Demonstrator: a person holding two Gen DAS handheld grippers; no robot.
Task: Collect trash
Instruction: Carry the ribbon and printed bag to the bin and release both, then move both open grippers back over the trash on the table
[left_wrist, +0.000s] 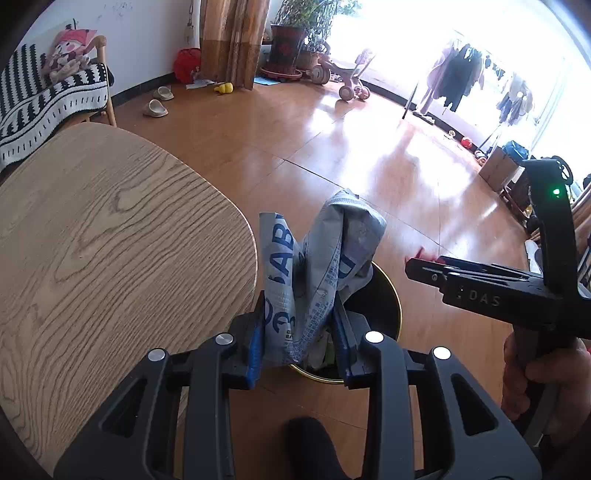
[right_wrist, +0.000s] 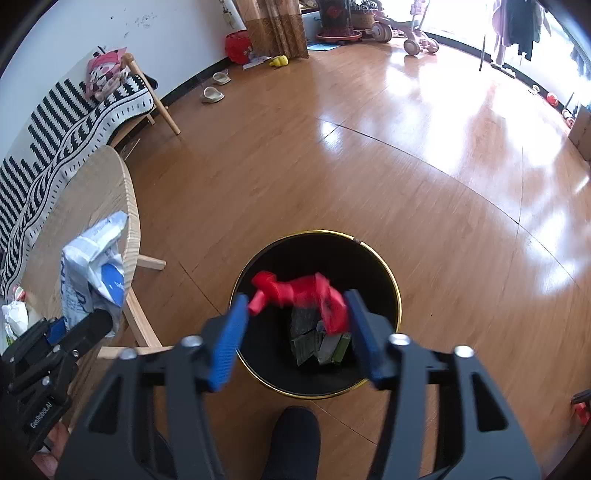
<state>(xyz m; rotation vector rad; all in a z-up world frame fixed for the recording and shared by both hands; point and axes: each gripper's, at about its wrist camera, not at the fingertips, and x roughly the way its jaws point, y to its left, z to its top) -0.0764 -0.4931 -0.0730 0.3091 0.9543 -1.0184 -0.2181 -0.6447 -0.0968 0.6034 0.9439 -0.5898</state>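
My left tongs (left_wrist: 299, 332) are clamped on a crumpled grey wrapper (left_wrist: 314, 273) with blue lettering, which stands up between the blue pads (left_wrist: 255, 347) just past the rounded edge of the table (left_wrist: 110, 240) and partly over the bin (left_wrist: 388, 291). From my right camera the same wrapper (right_wrist: 92, 273) shows beside the table's edge (right_wrist: 131, 221), held up off the floor. My right tongs (right_wrist: 295, 325) sit apart, with a red piece of trash (right_wrist: 299, 291) stretched between the two blue pads (right_wrist: 229, 339); it is blurred, and I cannot tell whether the pads still touch it. It hangs right over the mouth of the black bin (right_wrist: 384, 273) with the gold rim, which stands on the wooden floor (right_wrist: 369, 166) near the table. Inside the bin I can see a few flat packets, dark and green (right_wrist: 317, 339). In the left view my right tongs (left_wrist: 424, 267) come in from the side with a bit of red (left_wrist: 421, 254) at the tip. A dark shoe (right_wrist: 295, 439) shows at the bottom, near the bin.
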